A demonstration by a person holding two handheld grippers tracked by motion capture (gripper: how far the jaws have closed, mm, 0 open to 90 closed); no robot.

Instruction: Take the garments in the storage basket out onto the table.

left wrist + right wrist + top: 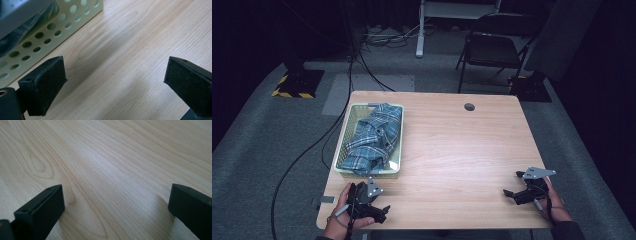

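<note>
Grey carpet surrounds a light wooden table (452, 150) at the centre of the high view, with a black folding chair (492, 47) at the upper right of the frame, a yellow-and-black striped stand base (294, 85) at the upper left, and dark cables (312, 145) running across the floor at left. A small round hole (469, 107) marks the tabletop near its far edge.

Container: a pale green perforated basket (343, 135) sits on the left part of the table, reaching toward the near edge. It holds a crumpled blue-and-white plaid cloth (374, 137), which fills most of the interior and rises above the rim at the far end. In the left gripper view the basket's wall of round holes (50, 32) crosses the upper left of the frame, with the cloth (27, 27) visible behind the holes.

Left gripper (371, 202): held at the lower left of the frame, just in front of the basket's near wall; its jaws stand wide apart over bare wood, holding nothing.

Right gripper (518, 190): held at the lower right of the frame, well apart from the basket; its jaws are likewise spread wide over bare wood, holding nothing.
</note>
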